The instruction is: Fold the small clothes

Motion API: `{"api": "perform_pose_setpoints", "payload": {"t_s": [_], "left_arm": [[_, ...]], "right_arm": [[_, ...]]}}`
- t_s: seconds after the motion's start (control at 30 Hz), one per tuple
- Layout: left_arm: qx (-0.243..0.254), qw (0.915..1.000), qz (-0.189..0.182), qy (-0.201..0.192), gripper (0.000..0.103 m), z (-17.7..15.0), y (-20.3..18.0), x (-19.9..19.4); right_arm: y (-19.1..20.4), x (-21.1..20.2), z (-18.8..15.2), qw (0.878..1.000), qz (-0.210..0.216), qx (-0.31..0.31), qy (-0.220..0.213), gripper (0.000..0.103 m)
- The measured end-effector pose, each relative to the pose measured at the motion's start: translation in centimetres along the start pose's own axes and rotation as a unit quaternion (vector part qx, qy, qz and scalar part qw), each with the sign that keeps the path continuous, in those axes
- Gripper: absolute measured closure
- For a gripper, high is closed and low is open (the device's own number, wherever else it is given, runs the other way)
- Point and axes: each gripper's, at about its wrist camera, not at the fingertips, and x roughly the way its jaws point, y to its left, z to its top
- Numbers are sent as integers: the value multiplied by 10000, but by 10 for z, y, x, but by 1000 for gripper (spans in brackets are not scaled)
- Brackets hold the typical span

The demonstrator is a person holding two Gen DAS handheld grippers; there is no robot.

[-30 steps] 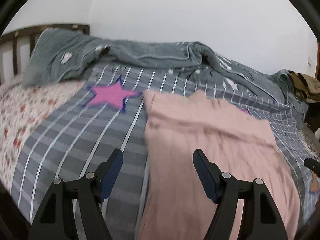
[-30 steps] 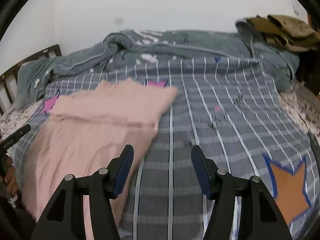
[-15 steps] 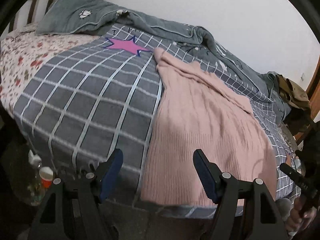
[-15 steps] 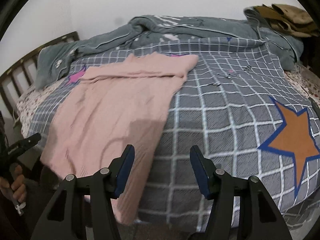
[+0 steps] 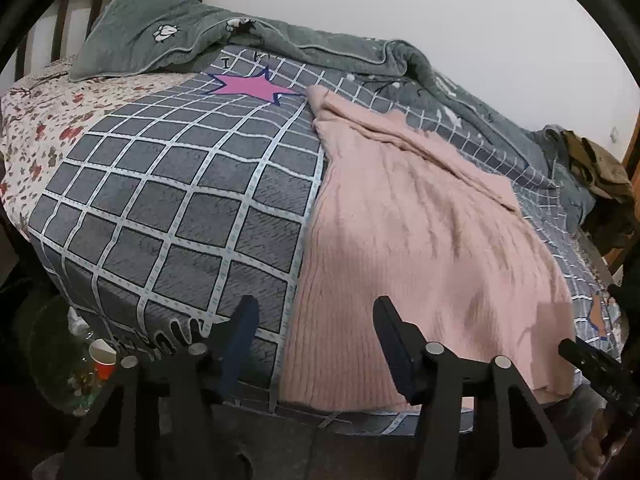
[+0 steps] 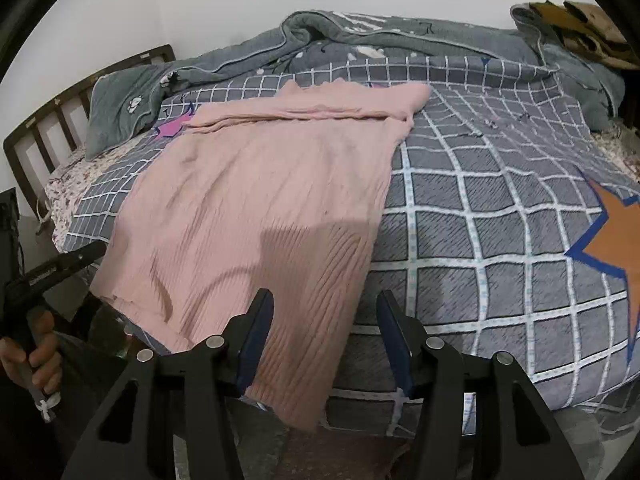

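From my left wrist view the left gripper [image 5: 314, 334], spread and holding nothing, hides part of the near hem of the ribbed pink sweater [image 5: 420, 236] at the bed's [image 5: 168, 216] near edge, while my right wrist view shows the right gripper [image 6: 326, 330] equally spread over the hem draping off that edge, with bare checked cover rightward.

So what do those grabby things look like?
Each tool is black plastic: the left tool and the right tool both have two angled arms with round silver bolts, ending in flat dark-blue pads. In the right view, a bare hand grips the other tool's black handle, which has small white lettering.
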Motion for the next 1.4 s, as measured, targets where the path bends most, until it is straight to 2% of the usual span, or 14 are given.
{"api": "perform_pose_setpoints", "payload": {"t_s": [0.03,0.07,0.23,0.53,1.03,1.27,1.33,1.4], "left_arm": [[-11,10000,-20,15,55,0,0,1],[-18,10000,-28,16,55,-1,0,1],[-41,10000,-25,21,57,-1,0,2],[-75,9998,-32,162,68,-2,-1,11],[-48,9999,73,117,70,-2,-1,11],[45,9998,129,127,71,-3,-3,11],[11,9998,69,174,79,-2,-3,12],[-32,9998,63,180,80,-2,-1,12]], "right_arm": [[1,1,-1,10000,17,-1,15,64],[1,3,-1,10000,43,-19,55,68],[2,11,-7,9999,22,-85,111,77],[2,15,-15,9999,53,-125,-34,78],[3,14,-18,9998,-20,-128,-176,77],[0,15,-16,9999,109,-45,-88,79],[0,16,-16,9999,109,-69,-74,81],[0,16,-16,9999,113,-88,-71,81]]}}
